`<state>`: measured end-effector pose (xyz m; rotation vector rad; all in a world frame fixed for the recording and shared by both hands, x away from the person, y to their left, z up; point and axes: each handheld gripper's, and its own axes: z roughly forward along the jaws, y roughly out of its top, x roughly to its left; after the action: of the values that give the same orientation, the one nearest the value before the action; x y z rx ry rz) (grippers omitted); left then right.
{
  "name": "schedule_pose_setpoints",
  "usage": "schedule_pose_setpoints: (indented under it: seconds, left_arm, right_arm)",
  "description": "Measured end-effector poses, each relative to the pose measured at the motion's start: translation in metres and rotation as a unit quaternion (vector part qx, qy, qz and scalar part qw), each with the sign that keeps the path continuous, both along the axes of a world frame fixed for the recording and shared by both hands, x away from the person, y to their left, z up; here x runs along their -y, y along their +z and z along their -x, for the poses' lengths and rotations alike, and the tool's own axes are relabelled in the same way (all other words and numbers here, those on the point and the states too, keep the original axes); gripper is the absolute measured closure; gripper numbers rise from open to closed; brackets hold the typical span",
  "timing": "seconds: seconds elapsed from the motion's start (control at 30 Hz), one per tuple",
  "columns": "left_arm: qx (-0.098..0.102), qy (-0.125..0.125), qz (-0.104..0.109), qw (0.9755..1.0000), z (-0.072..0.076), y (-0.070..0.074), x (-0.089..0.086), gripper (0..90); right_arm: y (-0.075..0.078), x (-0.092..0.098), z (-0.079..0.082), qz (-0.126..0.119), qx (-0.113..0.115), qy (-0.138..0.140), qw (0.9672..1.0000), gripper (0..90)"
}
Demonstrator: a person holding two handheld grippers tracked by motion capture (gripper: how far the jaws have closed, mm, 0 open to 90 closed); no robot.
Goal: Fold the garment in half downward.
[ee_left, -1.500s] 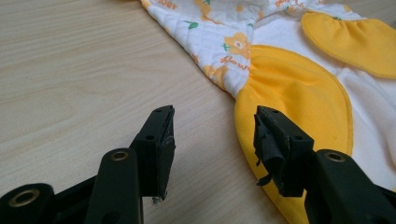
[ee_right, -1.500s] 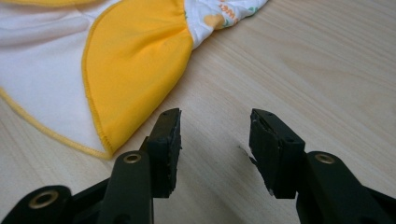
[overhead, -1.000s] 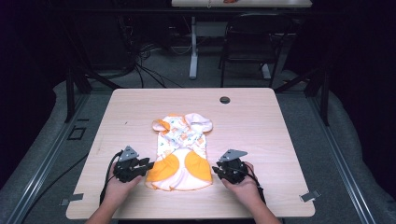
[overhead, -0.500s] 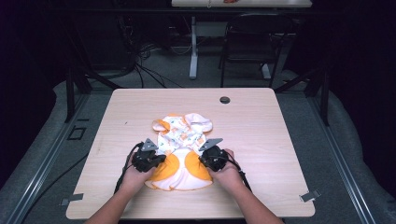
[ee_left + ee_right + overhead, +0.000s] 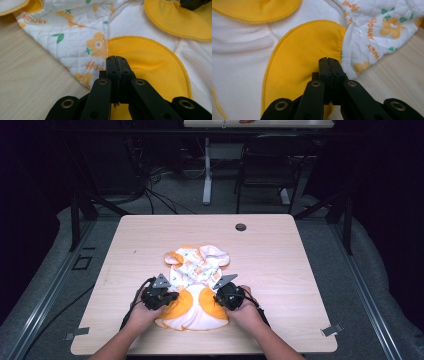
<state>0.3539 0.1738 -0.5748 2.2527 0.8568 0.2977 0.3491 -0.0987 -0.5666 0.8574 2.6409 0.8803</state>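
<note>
Both forearms are bare, with no sleeves showing. The left gripper (image 5: 159, 296) and right gripper (image 5: 229, 295) are black, and each carries a grey three-cornered plate on top and trails a black cable. Their black jaws are flat linked bars studded with brass-ringed rivets.

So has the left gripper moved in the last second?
Yes. In the high view the left gripper has come inward from the bare wooden table onto the baby garment, toward the right gripper.
</note>
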Motion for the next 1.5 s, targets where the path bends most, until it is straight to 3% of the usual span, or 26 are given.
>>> schedule_pose_setpoints:
  seconds: [0.1, 0.37, 0.63, 1.03, 1.23, 1.4, 1.5]
  left_arm:
    - [-0.008, -0.006, 0.015, 0.9998, 0.008, -0.001, 0.0, 89.9]
    - [-0.015, -0.019, 0.026, 0.9994, 0.027, -0.002, 0.004, 89.9]
    - [-0.019, -0.029, 0.037, 0.9987, 0.041, -0.004, 0.006, 89.9]
    - [-0.028, -0.047, 0.027, 0.9981, 0.056, -0.002, 0.01, 89.9]
    - [-0.025, -0.048, 0.028, 0.9981, 0.05, 0.007, 0.01, 89.4]
    - [-0.008, -0.041, 0.03, 0.9987, 0.028, 0.025, 0.009, 87.8]
    - [-0.001, -0.036, 0.024, 0.9991, 0.01, 0.033, 0.014, 85.2]
  right_arm:
    - [0.001, 0.003, 0.007, 0.001, -0.004, 0.007, 1.0, 90.0]
    - [0.001, 0.012, 0.027, 0.003, -0.009, 0.019, 0.9998, 90.0]
    - [-0.001, 0.021, 0.044, -0.014, -0.018, 0.023, 0.9995, 90.0]
    - [0.001, 0.025, 0.06, -0.01, -0.025, 0.038, 0.9989, 90.0]
    - [0.006, 0.024, 0.057, -0.017, -0.028, 0.04, 0.9987, 89.8]
    - [0.022, 0.025, 0.04, -0.024, -0.014, 0.03, 0.9992, 88.6]
    - [0.03, 0.025, 0.02, -0.022, -0.004, 0.017, 0.9996, 86.4]
